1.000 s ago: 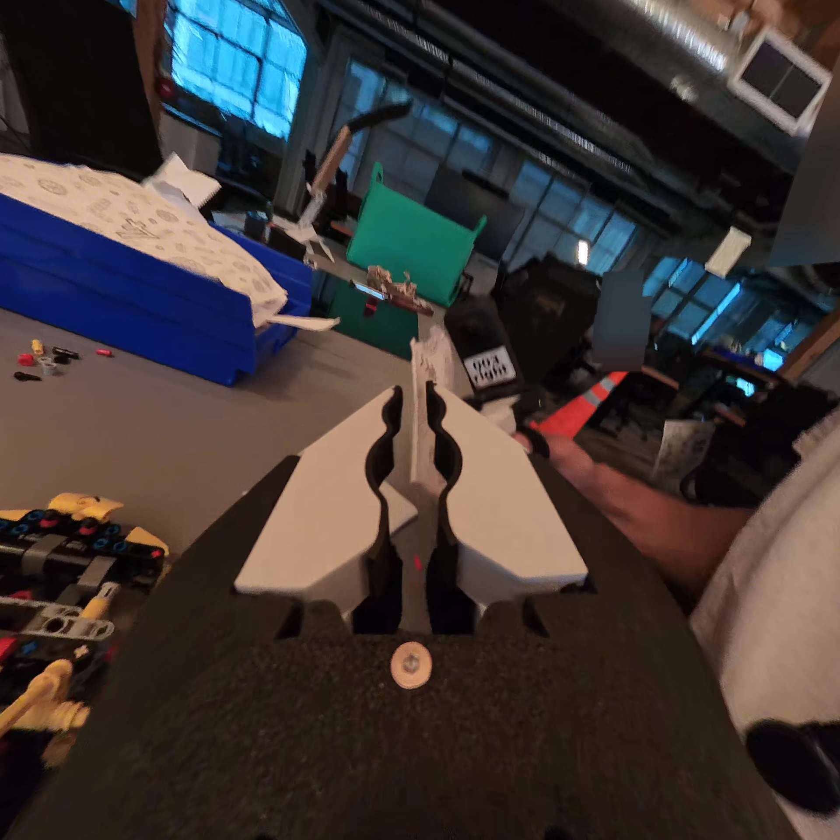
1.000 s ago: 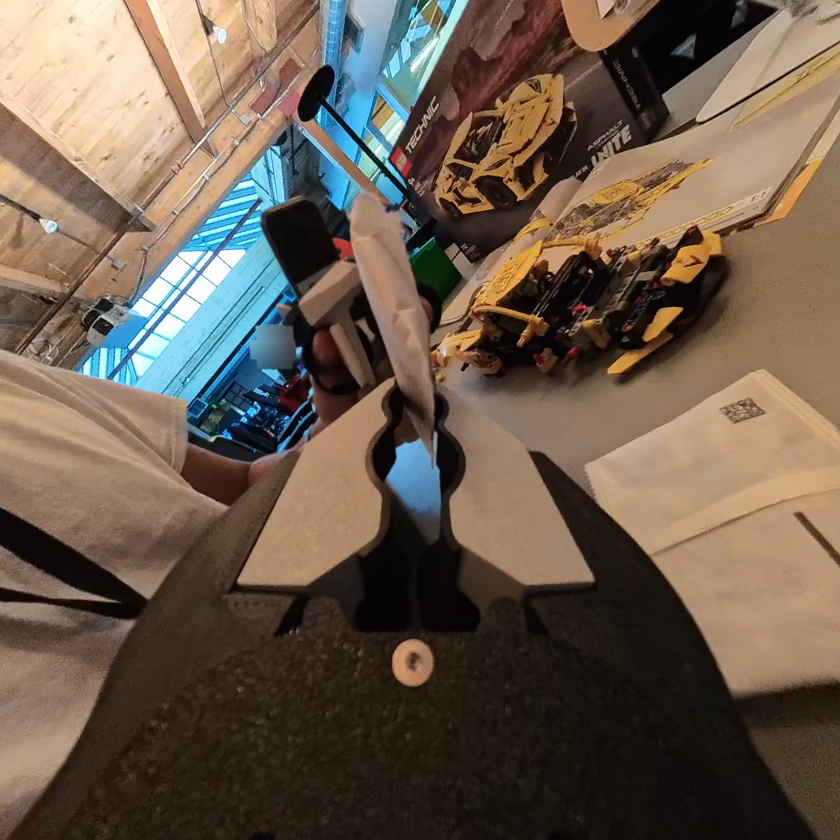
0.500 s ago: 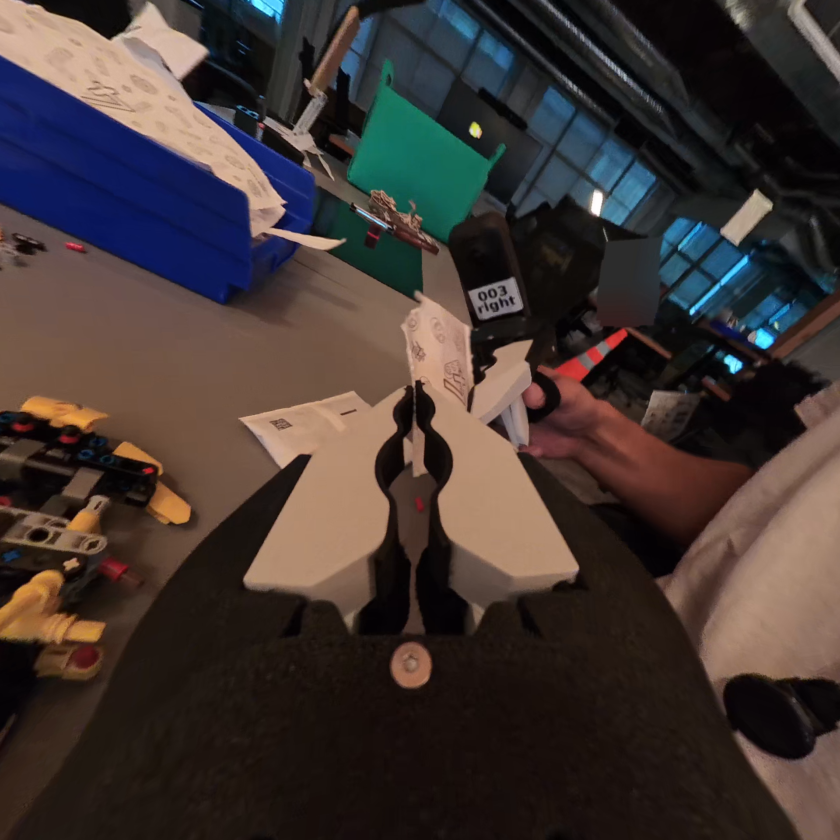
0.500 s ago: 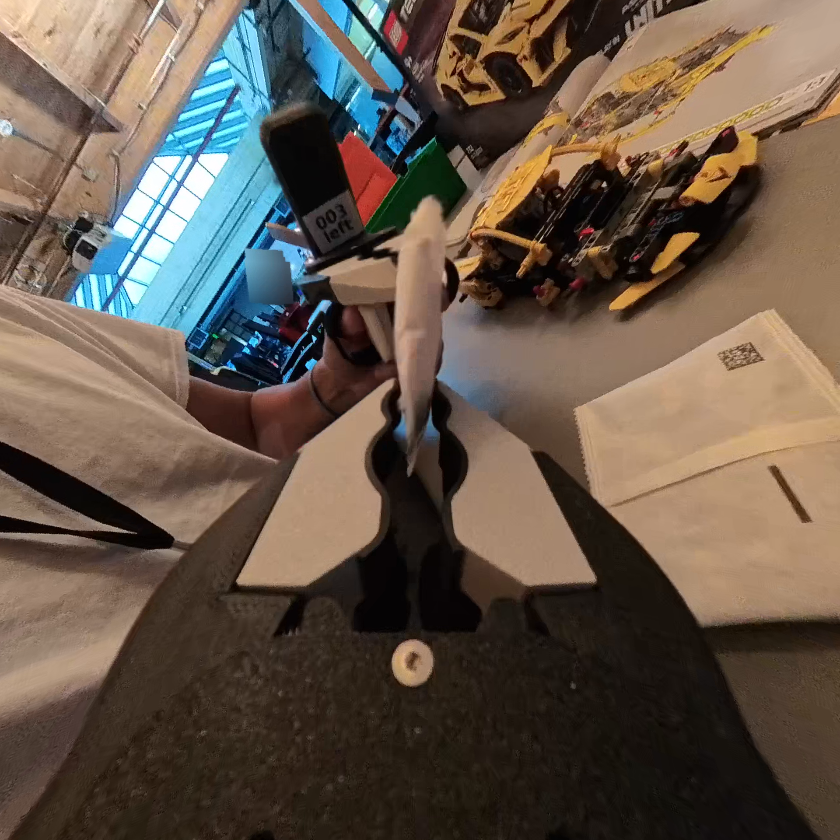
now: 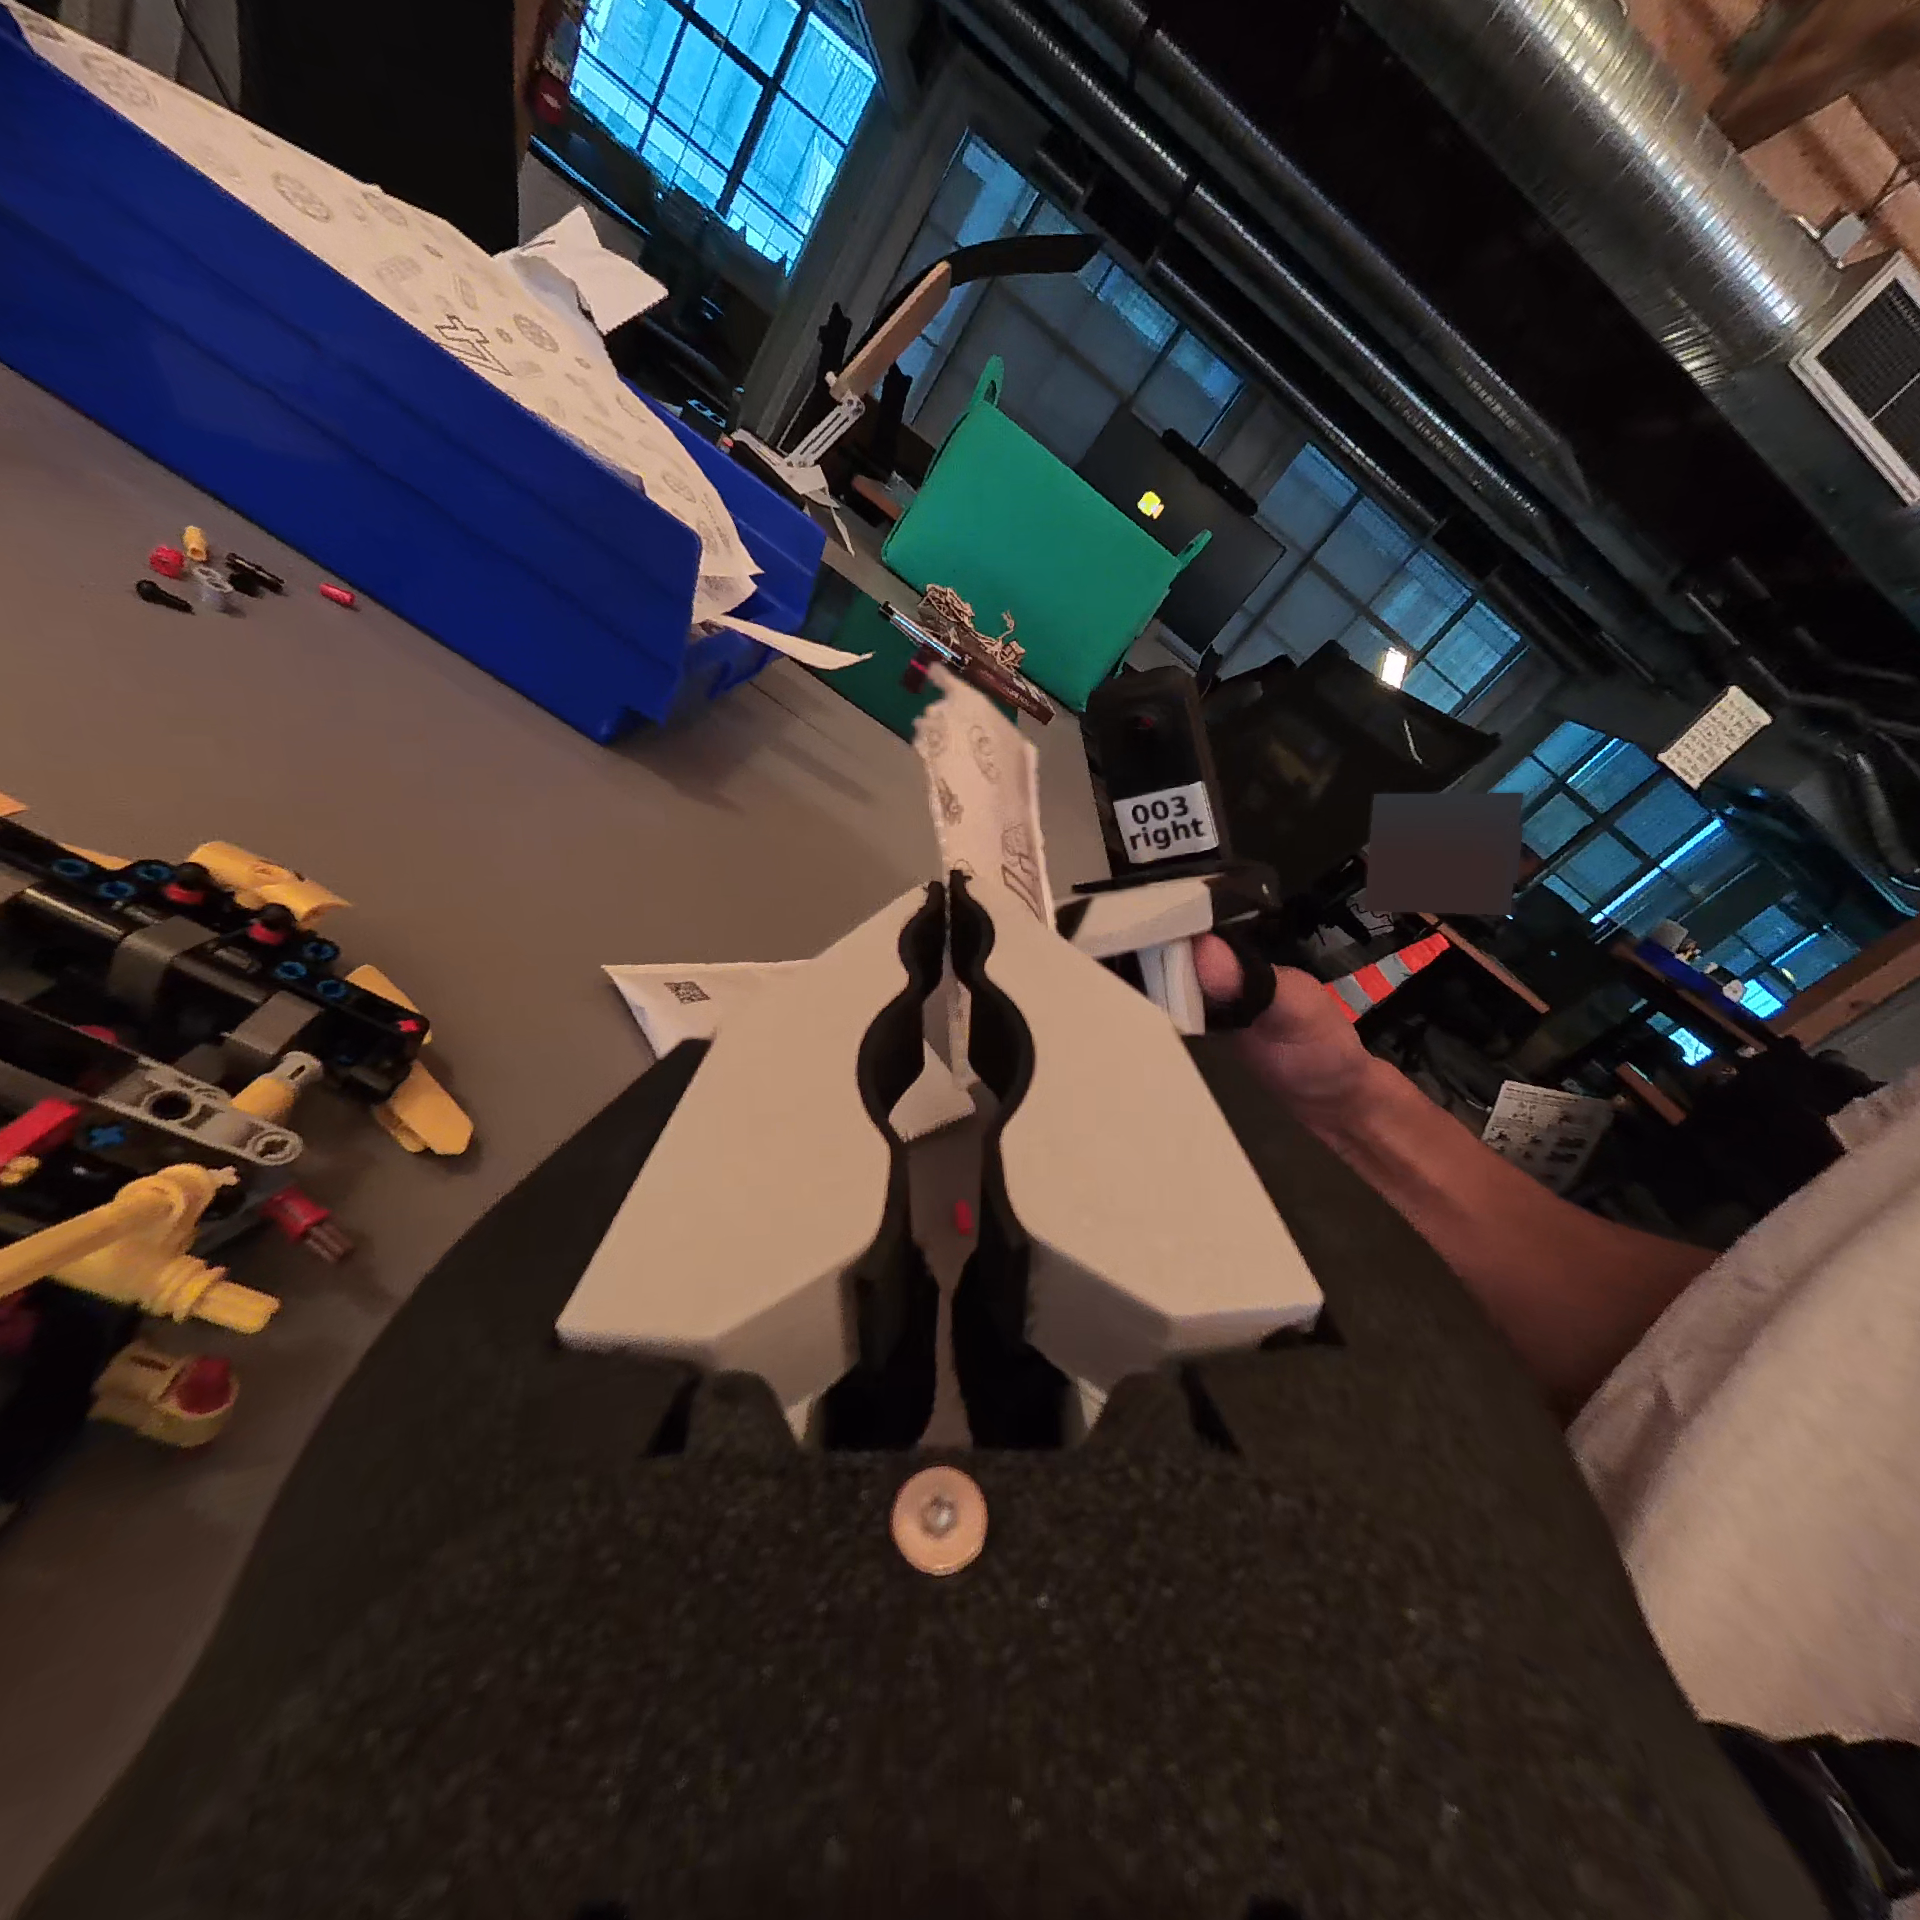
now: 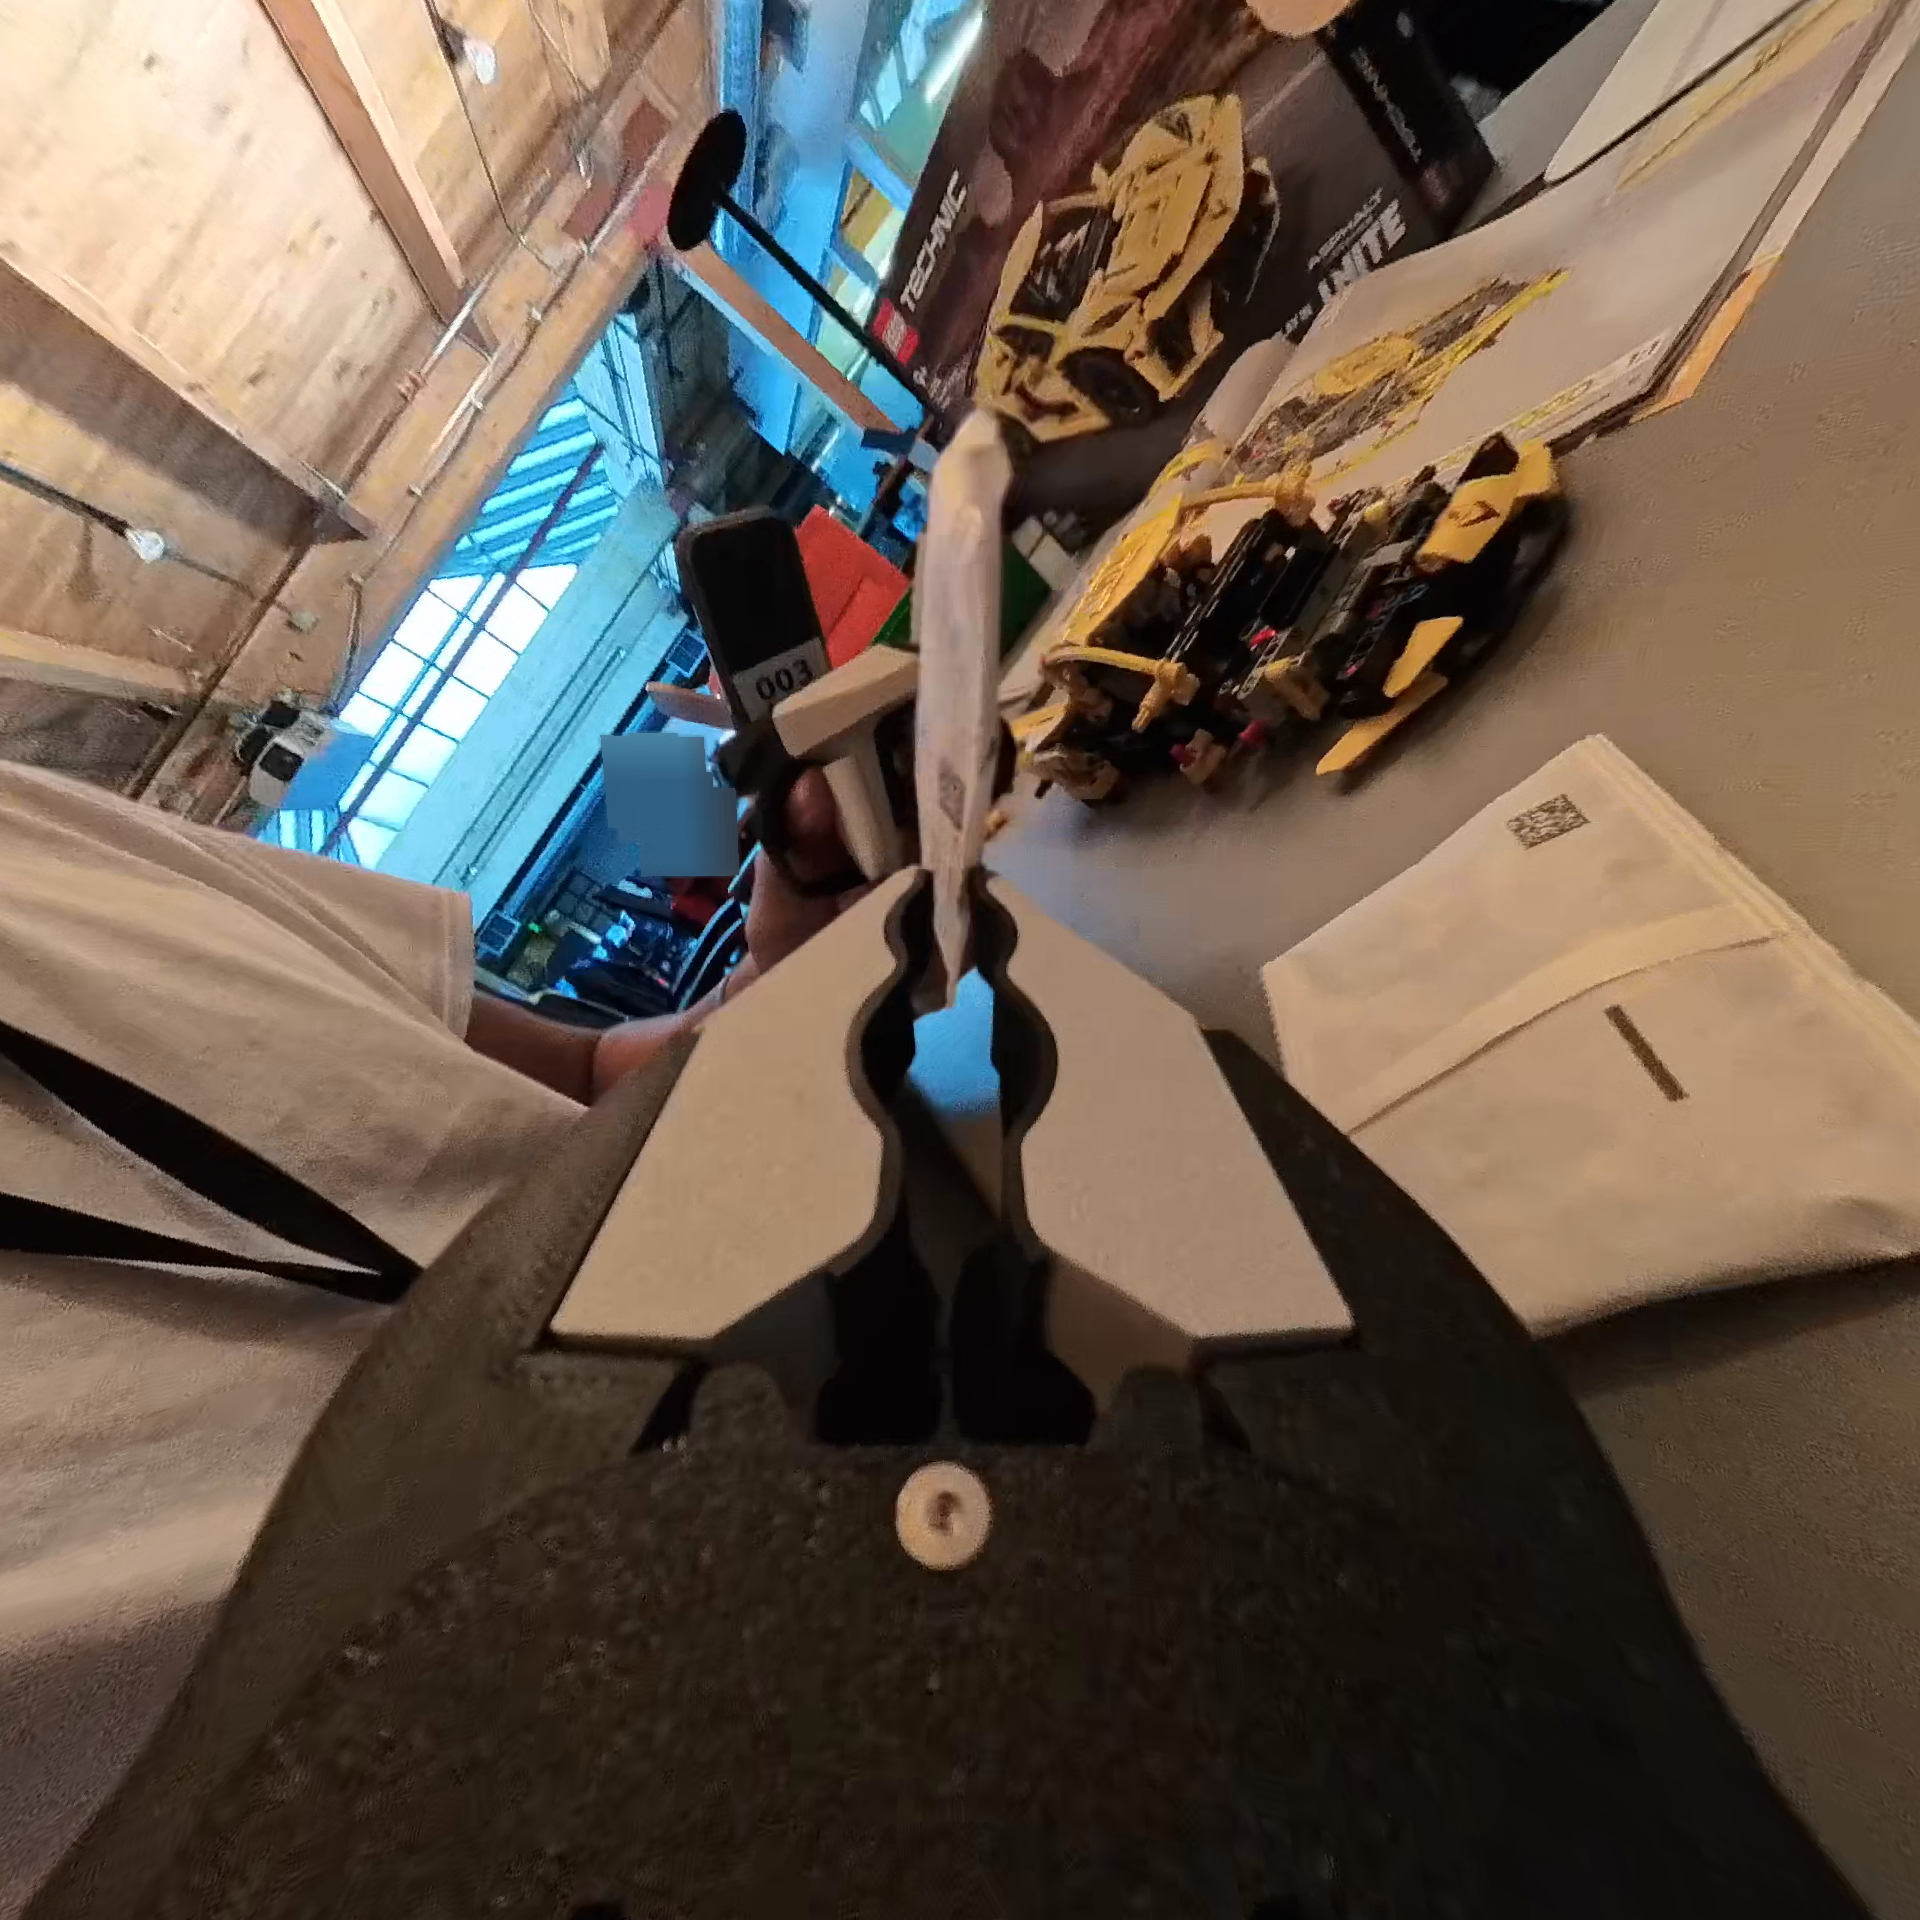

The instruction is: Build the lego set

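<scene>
- Step in hand, as I read it: opening a paper parts bag (image 5: 977, 800). Both grippers pinch it in mid-air, above the table (image 5: 436, 831).
- Left gripper (image 5: 951, 899): tips closed on the bag's edge at frame centre, left wrist view. A small red piece (image 5: 962, 1216) sits low in the gap between its fingers.
- Right gripper (image 6: 948, 904): closed on the bag's lower end; the bag stands up from the tips toward upper centre, right wrist view.
- Next move likely: pull the two grips apart to tear the paper. Needs firm pinch on both sides, and the bag kept over the table so pieces don't scatter.
- Part-built yellow and black car (image 6: 1299, 634): right of centre in right wrist view, left edge in left wrist view. Well apart from the bag.
- Second flat white bag (image 6: 1590, 1039) lies on the table at right, near the right gripper.
- Instruction booklet (image 6: 1507, 301) and set box (image 6: 1143, 218): upper right, behind the car.
- Blue bin (image 5: 343, 436) with torn paper, upper left; loose small pieces (image 5: 208, 587) in front of it.
- Nothing blocks the tear; spill risk is the concern.
</scene>
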A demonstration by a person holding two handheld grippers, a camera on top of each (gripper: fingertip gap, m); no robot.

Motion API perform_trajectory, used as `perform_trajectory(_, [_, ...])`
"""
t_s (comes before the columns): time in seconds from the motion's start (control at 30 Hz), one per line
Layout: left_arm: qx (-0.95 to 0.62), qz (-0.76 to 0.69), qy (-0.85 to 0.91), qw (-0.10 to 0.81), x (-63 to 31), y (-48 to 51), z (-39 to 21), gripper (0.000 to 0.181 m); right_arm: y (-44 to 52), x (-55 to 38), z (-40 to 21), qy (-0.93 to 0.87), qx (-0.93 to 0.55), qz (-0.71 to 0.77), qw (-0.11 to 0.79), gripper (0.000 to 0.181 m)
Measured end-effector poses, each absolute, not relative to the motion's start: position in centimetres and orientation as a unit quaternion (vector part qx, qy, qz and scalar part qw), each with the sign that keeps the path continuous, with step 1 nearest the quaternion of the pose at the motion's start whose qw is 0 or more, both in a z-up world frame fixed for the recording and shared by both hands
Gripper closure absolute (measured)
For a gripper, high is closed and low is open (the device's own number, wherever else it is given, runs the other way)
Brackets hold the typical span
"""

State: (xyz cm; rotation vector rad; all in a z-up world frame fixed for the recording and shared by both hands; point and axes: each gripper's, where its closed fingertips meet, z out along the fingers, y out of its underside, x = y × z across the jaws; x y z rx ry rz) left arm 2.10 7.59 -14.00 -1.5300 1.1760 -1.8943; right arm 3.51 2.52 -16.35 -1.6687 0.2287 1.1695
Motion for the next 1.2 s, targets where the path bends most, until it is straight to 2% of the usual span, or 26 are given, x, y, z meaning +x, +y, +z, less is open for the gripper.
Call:
perform_trajectory(0.03, [-0.552, -0.684, 0.426, 0.214, 2.1, 7.4, -14.1, 0.181, 2.4, 4.0, -16.3, 0.105, -0.690, 0.488, 0.524, 0.181])
perform_trajectory(0.33, [-0.564, -0.680, 0.424, 0.199, 2.8, 6.9, -15.1, 0.181, 2.4, 4.1, -17.4, 0.115, -0.712, 0.486, 0.494, 0.181])
perform_trajectory(0.43, [-0.585, -0.649, 0.453, 0.176, 3.6, 6.0, -17.2, 0.181, 2.7, 3.7, -17.4, 0.116, -0.709, 0.499, 0.485, 0.181])
perform_trajectory(0.57, [-0.602, -0.643, 0.443, 0.167, 3.8, 6.7, -17.8, 0.181, 2.5, 5.9, -19.5, 0.141, -0.749, 0.456, 0.460, 0.181])
perform_trajectory(0.87, [-0.661, -0.604, 0.437, 0.088, 5.8, 5.6, -21.1, 0.181, 1.9, 9.2, -21.5, 0.172, -0.775, 0.445, 0.414, 0.181])
perform_trajectory(1.07, [-0.697, -0.504, 0.493, 0.129, 7.4, 5.5, -23.7, 0.181, 2.8, 8.8, -22.3, 0.175, -0.781, 0.458, 0.388, 0.181])
perform_trajectory(1.2, [-0.697, -0.518, 0.481, 0.124, 7.8, 5.6, -23.4, 0.177, 2.5, 11.3, -23.0, 0.188, -0.796, 0.422, 0.392, 0.181])
